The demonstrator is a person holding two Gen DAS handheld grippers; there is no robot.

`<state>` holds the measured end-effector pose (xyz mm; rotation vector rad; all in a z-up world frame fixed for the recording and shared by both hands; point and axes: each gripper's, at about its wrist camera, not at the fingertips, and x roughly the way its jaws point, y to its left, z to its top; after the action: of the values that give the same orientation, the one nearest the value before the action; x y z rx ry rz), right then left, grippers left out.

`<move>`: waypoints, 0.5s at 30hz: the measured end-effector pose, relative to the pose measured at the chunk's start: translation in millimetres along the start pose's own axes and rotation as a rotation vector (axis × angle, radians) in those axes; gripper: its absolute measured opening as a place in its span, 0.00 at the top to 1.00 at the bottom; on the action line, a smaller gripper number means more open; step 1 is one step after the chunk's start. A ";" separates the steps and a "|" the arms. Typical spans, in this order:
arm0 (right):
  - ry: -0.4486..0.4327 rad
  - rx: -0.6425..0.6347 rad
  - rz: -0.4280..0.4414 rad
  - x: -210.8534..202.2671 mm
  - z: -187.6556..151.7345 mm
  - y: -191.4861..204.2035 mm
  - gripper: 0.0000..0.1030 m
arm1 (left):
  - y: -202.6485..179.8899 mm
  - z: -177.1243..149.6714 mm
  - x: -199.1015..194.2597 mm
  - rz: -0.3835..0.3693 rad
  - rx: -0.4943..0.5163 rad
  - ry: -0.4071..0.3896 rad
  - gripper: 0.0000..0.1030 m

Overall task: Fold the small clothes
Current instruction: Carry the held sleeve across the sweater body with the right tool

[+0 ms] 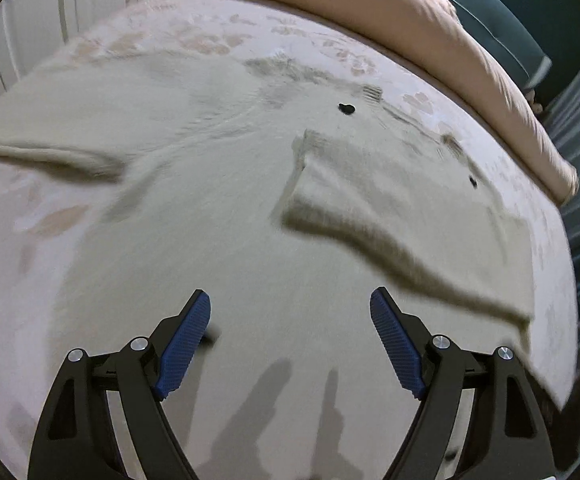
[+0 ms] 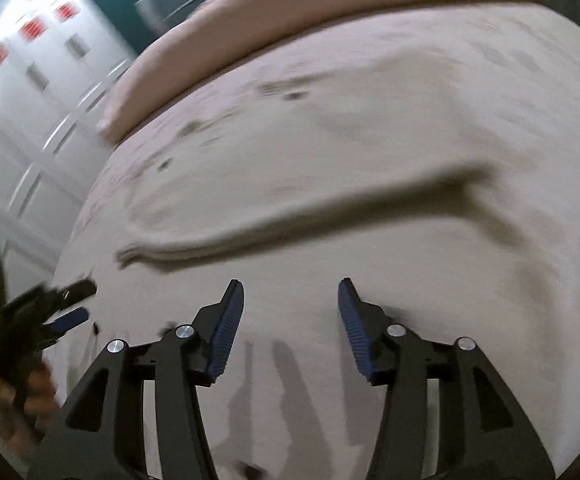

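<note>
A beige knitted garment (image 1: 218,208) lies spread flat on the bed. One sleeve (image 1: 374,220) is laid across its right part, and another sleeve (image 1: 50,158) runs off to the left. Small dark spots (image 1: 346,109) mark its upper part. My left gripper (image 1: 290,294) hovers open over the garment's lower middle, with nothing between the blue pads. In the blurred right wrist view the garment (image 2: 330,152) shows a long folded edge (image 2: 290,220). My right gripper (image 2: 291,283) is open just below that edge, empty. The left gripper (image 2: 78,303) shows at the far left, held by a hand (image 2: 10,396).
The bed carries a pale pink patterned sheet (image 1: 194,28). A rolled pink duvet (image 1: 430,28) lies along its far side, duvet (image 2: 290,12) in the right wrist view too. A teal headboard (image 1: 498,20) stands behind it. White wardrobe doors (image 2: 30,92) are at the left.
</note>
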<state>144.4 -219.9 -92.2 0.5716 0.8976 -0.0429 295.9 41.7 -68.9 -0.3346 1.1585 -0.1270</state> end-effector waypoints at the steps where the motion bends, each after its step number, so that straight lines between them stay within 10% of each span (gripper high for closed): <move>1: -0.004 0.035 0.002 -3.0 1.5 -11.2 0.52 | 1.8 7.4 9.9 -0.019 -0.044 0.006 0.23; 7: -0.072 0.205 0.018 -15.6 28.9 -58.9 0.41 | 1.5 32.8 36.4 -0.027 -0.161 -0.024 0.26; 9: -0.073 0.258 0.044 -7.0 44.2 -66.5 0.41 | 1.2 38.5 37.9 -0.034 -0.175 -0.031 0.44; 11: -0.068 0.303 0.054 8.4 55.6 -71.6 0.44 | -1.6 45.3 39.3 -0.062 -0.159 -0.021 0.87; 14: -0.055 0.306 0.042 27.4 70.9 -67.8 0.94 | -10.8 60.4 33.6 -0.105 -0.117 -0.043 0.96; 15: -0.085 0.289 0.060 22.9 82.0 -61.1 0.94 | -18.1 68.7 22.7 -0.111 -0.083 -0.087 0.96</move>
<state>202.1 -307.2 -97.2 0.8595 0.7964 -0.1432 369.1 31.9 -58.3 -0.4736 1.0609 -0.1602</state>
